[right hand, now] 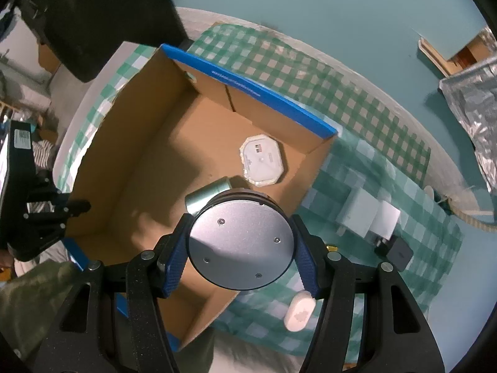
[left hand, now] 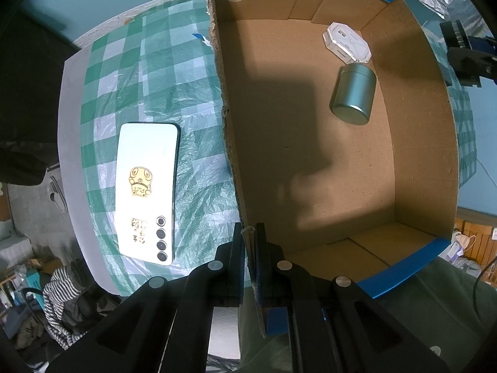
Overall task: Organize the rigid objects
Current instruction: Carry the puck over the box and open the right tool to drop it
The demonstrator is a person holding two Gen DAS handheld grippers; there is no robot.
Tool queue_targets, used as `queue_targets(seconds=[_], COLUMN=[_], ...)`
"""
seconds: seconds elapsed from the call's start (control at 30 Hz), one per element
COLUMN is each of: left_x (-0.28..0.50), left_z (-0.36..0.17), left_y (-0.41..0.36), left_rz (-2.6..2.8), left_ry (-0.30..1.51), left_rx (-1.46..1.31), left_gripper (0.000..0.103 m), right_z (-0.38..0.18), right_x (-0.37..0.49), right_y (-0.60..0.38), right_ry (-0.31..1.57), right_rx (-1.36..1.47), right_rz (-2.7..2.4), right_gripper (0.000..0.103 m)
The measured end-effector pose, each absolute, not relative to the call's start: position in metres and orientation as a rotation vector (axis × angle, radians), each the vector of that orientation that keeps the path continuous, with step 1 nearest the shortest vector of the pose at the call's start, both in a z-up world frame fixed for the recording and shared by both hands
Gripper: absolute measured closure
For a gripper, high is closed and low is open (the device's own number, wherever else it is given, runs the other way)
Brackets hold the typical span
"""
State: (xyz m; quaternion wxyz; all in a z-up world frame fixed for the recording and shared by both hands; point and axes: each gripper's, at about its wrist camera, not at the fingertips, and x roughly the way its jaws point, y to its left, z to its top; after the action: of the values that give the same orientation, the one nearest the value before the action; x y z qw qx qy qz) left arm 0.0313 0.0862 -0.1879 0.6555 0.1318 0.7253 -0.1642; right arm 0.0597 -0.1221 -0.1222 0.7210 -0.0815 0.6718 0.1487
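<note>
Right hand-held gripper [right hand: 240, 248] clamped on round grey metal puck [right hand: 240, 245]; left hand-held gripper [left hand: 250, 248] pinching brown cardboard box [left hand: 419, 155] wall. Lower gently onto bare floor, clear of green tin [right hand: 206, 197].

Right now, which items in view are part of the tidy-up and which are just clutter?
In play:
- cardboard box, left claw shut on its wall
- round metal disc in the right claw
- green tin and octagonal white case, already in the box
- phone, white chargers, small white case, on the cloth

Lying about:
- striped fabric
- foil sheet
</note>
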Motion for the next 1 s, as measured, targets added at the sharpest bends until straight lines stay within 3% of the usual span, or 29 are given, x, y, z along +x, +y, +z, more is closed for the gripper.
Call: queue_targets(seconds=[1.0], left_x=[0.033], left_z=[-0.187], left_y=[0.089], left_rz=[-0.369], left_ry=[1.643], left_rx=[0.289], left_gripper=[0.098], right_z=[-0.183], right_x=[0.037], right_y=[-0.083], right_ry=[1.568], right_rx=[-0.417], right_rz=[0.479], right_gripper=[0.041])
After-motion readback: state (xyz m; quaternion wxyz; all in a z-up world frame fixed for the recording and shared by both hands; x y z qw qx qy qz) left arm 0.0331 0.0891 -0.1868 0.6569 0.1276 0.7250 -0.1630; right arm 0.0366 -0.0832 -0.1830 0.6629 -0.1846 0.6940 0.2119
